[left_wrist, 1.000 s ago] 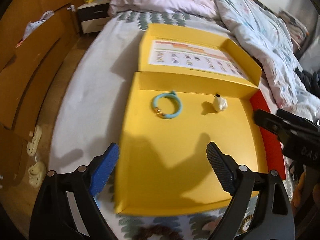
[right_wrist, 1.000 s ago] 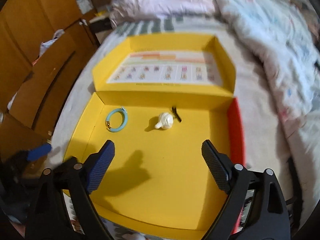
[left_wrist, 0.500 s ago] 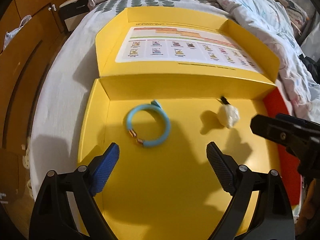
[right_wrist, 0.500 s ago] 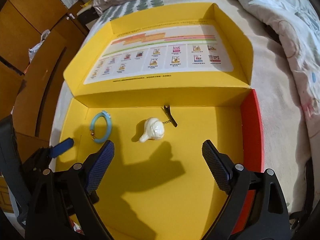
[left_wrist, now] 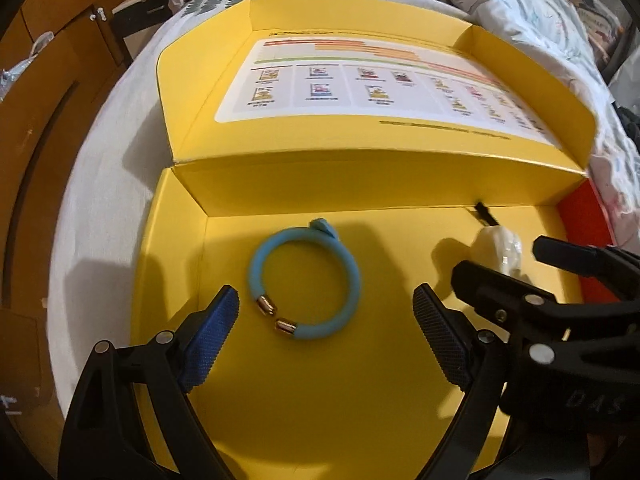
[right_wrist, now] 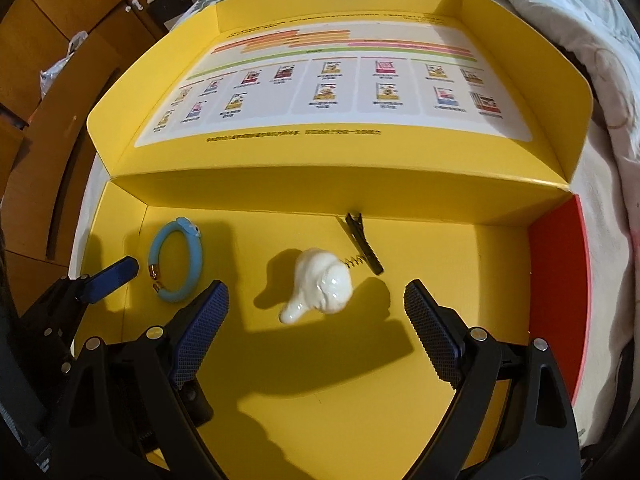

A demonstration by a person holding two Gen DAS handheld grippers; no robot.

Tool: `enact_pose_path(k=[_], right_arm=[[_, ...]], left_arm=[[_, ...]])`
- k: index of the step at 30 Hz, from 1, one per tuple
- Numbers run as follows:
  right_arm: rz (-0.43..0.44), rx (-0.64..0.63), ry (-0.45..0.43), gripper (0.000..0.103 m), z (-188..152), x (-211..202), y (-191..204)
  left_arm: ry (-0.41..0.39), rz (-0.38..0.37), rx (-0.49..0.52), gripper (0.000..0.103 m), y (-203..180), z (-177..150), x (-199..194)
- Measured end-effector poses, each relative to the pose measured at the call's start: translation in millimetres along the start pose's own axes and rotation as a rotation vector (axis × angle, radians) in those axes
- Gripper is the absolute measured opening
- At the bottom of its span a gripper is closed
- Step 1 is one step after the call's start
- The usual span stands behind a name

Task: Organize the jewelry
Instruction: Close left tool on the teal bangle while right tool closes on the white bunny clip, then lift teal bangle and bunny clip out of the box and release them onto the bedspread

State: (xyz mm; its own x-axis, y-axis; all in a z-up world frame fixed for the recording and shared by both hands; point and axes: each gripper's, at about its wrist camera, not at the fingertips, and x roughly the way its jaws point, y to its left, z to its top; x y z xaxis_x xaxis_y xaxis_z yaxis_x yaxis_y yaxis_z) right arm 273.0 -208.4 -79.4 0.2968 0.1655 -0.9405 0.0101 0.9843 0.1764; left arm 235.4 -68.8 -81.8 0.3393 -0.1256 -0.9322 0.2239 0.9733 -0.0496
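Left hand-held gripper [left_wrist: 326,312] wide, empty | right hand-held gripper [right_wrist: 316,306] wide, empty

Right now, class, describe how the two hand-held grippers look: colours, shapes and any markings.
Both the left gripper and the right gripper have black angular plastic frames with silver rivets. Their fingers carry textured dark blue pads. Faint lettering marks one body.

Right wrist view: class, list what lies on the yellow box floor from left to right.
Blue bracelet → white duck-shaped clip ornament → its black clip → red side wall.
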Motion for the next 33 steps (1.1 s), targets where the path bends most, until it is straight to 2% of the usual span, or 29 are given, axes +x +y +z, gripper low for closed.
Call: enact_pose_path(k=[3, 9, 13, 16, 19, 21, 23, 28, 31, 33], right_arm=[[0.014, 0.008, -0.009, 0.09, 0.4, -0.2, -0.6], [-0.025, 0.006, -0.014, 0.088, 2.9, 4.2, -3.1], [-0.037, 0.01, -0.016, 0.083, 3.2, 8.8, -5.0], [0.01, 0.02, -0.01, 0.07, 3.0, 11.4, -5.0], [0.031, 0.021, -0.007, 0.058, 3.4, 10.8, -2.6], [0.025, 0.024, -0.006, 0.055, 3.5, 8.4, -3.4], [0.028, 0.03, 0.003, 0.05, 3.3, 7.4, -6.7], [0.049, 0.049, 0.021, 0.045, 2.4, 6.7, -15.0], [0.052, 0.051, 0.031, 0.035, 1.5, 6.2, -16.4], [0.066, 0.058, 0.032, 0.032, 0.8, 6.1, -18.0]], left_arm=[[0.001, 0.031, 0.011, 0.088, -4.3, 0.3, 2.6], [-0.006, 0.096, 0.009, 0.088, -8.7, 2.1, 10.8], [-0.012, 0.106, 0.004, 0.088, -8.7, 3.0, 11.5], [-0.017, 0.108, 0.01, 0.085, -8.6, 5.7, 12.4], [-0.019, 0.088, 0.028, 0.069, -13.6, 8.9, 11.8], [-0.022, 0.099, 0.024, 0.061, -14.3, 9.3, 10.5], [-0.021, 0.089, 0.014, 0.06, -11.7, 9.4, 10.1], [-0.021, 0.078, 0.012, 0.059, -8.0, 11.3, 11.1], [-0.02, 0.061, -0.005, 0.058, -4.4, 11.7, 9.6], [-0.016, 0.032, -0.019, 0.053, -1.2, 12.5, 6.4]])
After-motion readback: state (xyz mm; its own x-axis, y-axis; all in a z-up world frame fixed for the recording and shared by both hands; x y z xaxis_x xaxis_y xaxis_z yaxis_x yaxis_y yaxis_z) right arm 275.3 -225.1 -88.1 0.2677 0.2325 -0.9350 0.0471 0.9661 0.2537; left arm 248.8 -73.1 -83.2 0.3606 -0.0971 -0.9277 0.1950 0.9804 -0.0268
